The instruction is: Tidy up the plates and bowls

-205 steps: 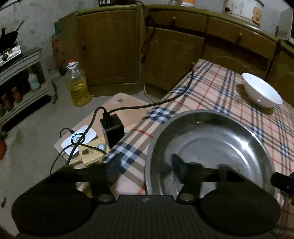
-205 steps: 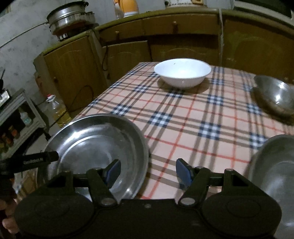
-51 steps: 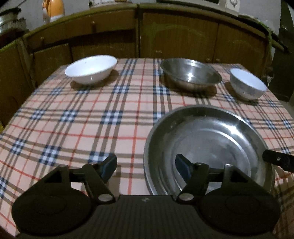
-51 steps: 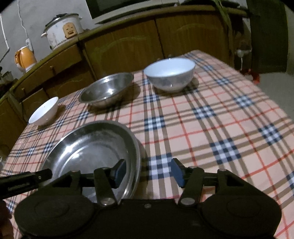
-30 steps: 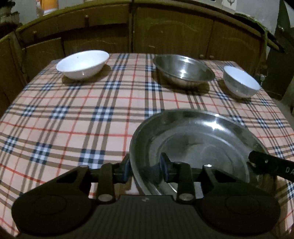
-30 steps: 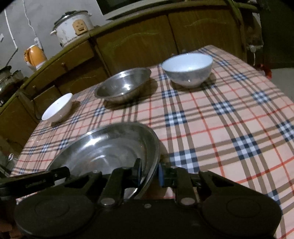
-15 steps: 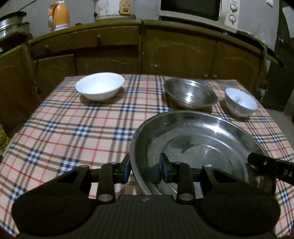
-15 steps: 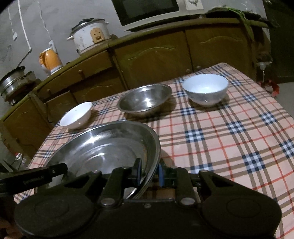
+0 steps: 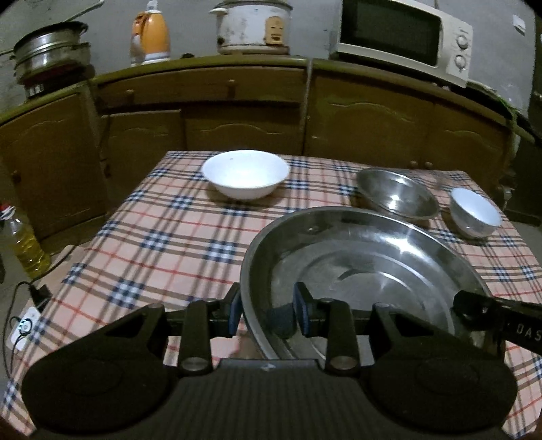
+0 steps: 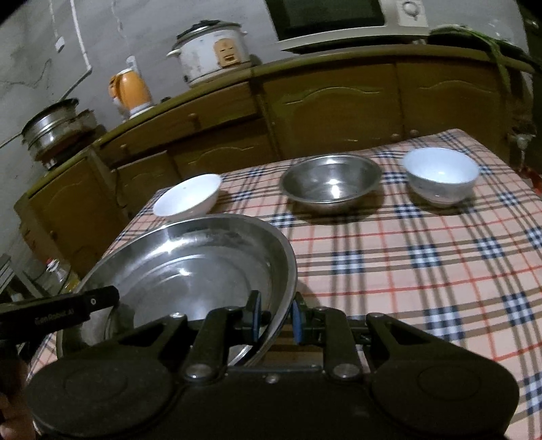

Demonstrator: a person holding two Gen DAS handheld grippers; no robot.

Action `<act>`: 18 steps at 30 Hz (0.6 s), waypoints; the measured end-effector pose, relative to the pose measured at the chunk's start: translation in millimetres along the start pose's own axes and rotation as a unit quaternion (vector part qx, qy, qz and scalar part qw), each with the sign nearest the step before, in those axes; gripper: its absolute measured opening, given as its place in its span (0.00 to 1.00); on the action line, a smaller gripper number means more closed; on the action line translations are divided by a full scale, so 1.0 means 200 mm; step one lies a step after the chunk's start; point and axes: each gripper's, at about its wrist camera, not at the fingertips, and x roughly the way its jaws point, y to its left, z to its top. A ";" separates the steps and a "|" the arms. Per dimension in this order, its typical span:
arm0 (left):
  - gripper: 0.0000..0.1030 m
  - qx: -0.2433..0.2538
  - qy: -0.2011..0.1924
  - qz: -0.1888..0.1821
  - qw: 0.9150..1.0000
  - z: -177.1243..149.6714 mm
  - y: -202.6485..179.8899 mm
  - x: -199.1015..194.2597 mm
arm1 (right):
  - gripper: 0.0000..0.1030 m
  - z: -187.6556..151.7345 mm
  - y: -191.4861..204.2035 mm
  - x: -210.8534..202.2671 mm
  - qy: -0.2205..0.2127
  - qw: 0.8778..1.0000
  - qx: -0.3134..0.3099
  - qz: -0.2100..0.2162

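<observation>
A large steel plate [image 9: 366,267] [image 10: 203,270] is held above the plaid table by both grippers. My left gripper [image 9: 269,313] is shut on its left rim. My right gripper [image 10: 274,316] is shut on its right rim. On the table behind stand a wide white bowl [image 9: 245,177] [image 10: 186,199], a steel bowl [image 9: 396,198] [image 10: 332,182] and a small white bowl [image 9: 474,213] [image 10: 440,176].
The plaid tablecloth [image 9: 169,243] [image 10: 423,257] covers the table. Wooden cabinets [image 9: 237,111] run behind it, carrying a rice cooker [image 9: 252,27], a kettle [image 9: 150,35] and a microwave [image 9: 403,37]. An oil bottle [image 9: 23,240] and a power strip [image 9: 23,325] sit on the floor at left.
Both grippers closed on the plate's rims about a second ago. Since then they have raised the plate off the table, and the views have tilted up toward the cabinets.
</observation>
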 end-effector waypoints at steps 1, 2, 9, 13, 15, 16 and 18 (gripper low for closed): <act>0.31 -0.003 0.000 0.002 1.000 0.00 0.02 0.00 | 0.24 0.00 0.02 0.01 0.002 1.000 -0.003 0.003; 0.31 -0.006 0.000 0.005 1.000 0.00 0.05 0.00 | 0.24 -0.01 0.05 0.02 0.003 1.000 -0.006 0.005; 0.31 -0.022 0.001 0.024 0.999 -0.01 0.20 0.01 | 0.24 -0.03 0.20 0.11 0.019 0.999 -0.021 0.022; 0.31 -0.029 0.005 0.034 0.999 -0.02 0.28 0.03 | 0.24 -0.05 0.28 0.17 0.025 0.999 -0.029 0.029; 0.31 -0.032 0.007 0.040 0.999 -0.03 0.33 0.04 | 0.24 -0.06 0.32 0.21 0.029 0.999 -0.032 0.033; 0.31 -0.033 0.008 0.042 0.999 -0.03 0.35 0.05 | 0.24 -0.06 0.34 0.22 0.031 0.998 -0.033 0.034; 0.31 -0.035 0.010 0.047 0.998 -0.03 0.39 0.07 | 0.24 -0.07 0.37 0.26 0.034 0.998 -0.034 0.037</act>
